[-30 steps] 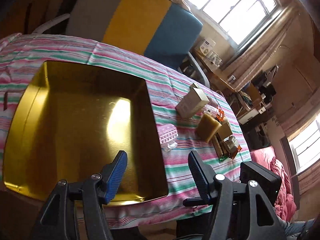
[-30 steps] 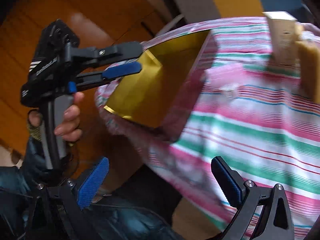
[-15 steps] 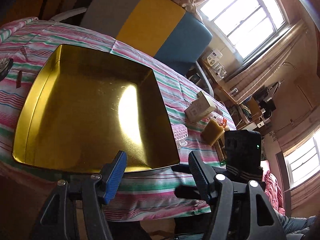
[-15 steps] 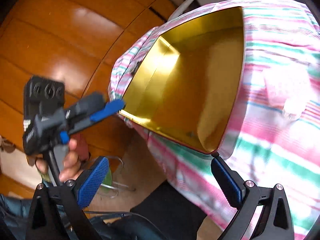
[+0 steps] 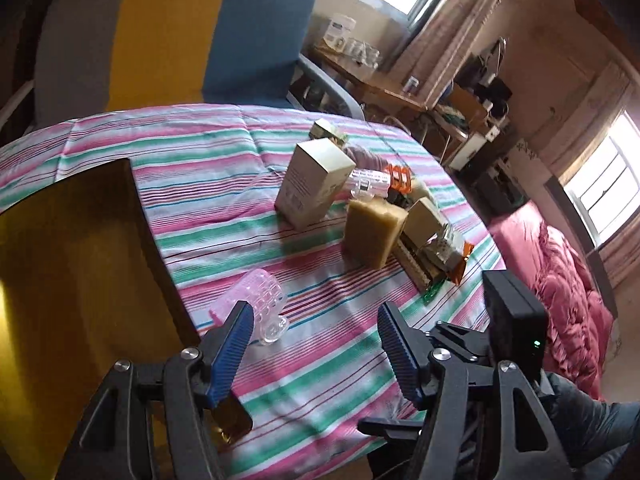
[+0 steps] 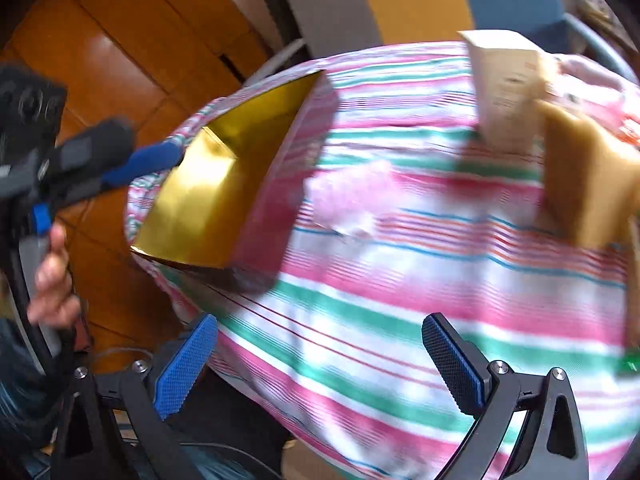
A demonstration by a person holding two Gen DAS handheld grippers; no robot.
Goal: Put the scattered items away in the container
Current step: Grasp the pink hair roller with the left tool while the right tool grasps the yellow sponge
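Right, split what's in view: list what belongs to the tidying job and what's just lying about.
For the job:
gold container
clear pink piece
tall beige box
yellow sponge block
clear tube with orange end
packets and small boxes

Just lying about:
striped tablecloth
yellow-and-blue chair
cluttered desk
pink bedding

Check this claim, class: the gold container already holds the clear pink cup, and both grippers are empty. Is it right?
Not quite. The clear pink cup lies on its side on the striped cloth beside the gold container, not in it; the left wrist view shows this. Both the left gripper and the right gripper are empty.
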